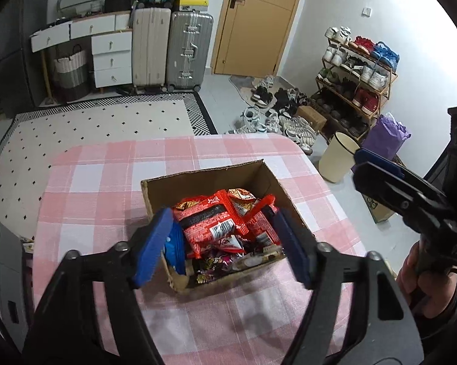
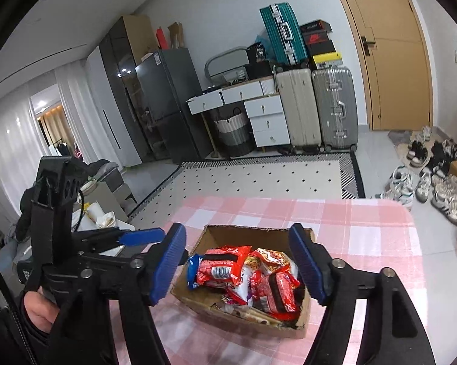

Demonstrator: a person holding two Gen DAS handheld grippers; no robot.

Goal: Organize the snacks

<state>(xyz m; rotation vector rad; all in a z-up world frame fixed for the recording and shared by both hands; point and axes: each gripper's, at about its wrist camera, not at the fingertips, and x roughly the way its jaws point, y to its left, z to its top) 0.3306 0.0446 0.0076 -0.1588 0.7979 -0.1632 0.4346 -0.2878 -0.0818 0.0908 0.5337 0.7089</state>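
Note:
An open cardboard box point(image 1: 216, 179) point(image 2: 246, 234) stands on the table with the pink checked cloth point(image 1: 106, 182) point(image 2: 365, 243). It is filled with red snack packets point(image 1: 210, 222) point(image 2: 222, 264), a blue packet point(image 2: 193, 270) at its left side, and darker wrappers at the near end. My left gripper point(image 1: 224, 243) hovers over the near end of the box, open, with nothing gripped. My right gripper point(image 2: 240, 264) is also open above the box and holds nothing. Each gripper shows at the edge of the other's view: the right one point(image 1: 380, 176) and the left one point(image 2: 143, 237).
A cream waste bin point(image 1: 338, 158) and a purple bag point(image 1: 383, 140) stand on the floor right of the table. Beyond them are a shoe rack point(image 1: 356, 85) and loose shoes point(image 1: 277, 112). Suitcases point(image 1: 170, 48), white drawers and a dotted rug point(image 1: 100, 121) lie further back.

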